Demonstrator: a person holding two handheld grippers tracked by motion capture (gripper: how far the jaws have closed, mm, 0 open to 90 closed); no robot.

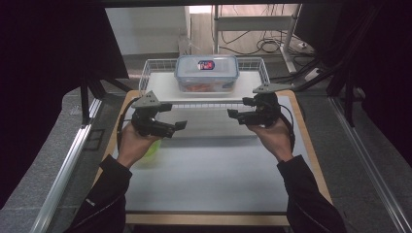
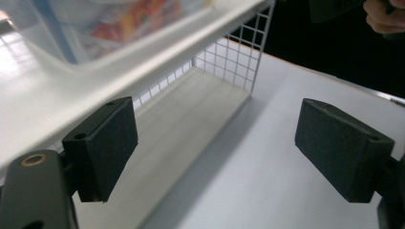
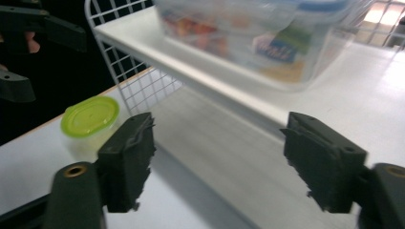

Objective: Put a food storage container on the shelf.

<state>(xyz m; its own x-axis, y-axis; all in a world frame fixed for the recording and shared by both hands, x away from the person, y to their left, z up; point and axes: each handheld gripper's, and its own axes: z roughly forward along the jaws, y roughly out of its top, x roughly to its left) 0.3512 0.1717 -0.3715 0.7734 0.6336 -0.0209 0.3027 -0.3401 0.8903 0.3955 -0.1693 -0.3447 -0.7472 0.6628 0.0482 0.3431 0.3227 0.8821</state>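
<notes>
Dark sleeves and forearms enter from the near edge of the table, each hand carrying a two-jaw gripper. Left gripper and right gripper face each other across the middle of the table, both with jaws spread wide and nothing between the pads; they are set level, short of the wire shelf, apparently because the clear storage box already rests on the shelf's white upper board at the far edge and needs no further support. Box detail: blue-rimmed lid, a label on top, orange and red contents showing through the wall. Its placement on the upper board leaves the lower tier of the shelf open, as the left gripper view shows. A small tub with a green lid stands near the table's left edge, just behind the left hand and apart from the shelf. Surface: pale grey mat on a wood-edged top. Surroundings: dark curtains at both sides, aluminium rails, cables on the floor beyond.
</notes>
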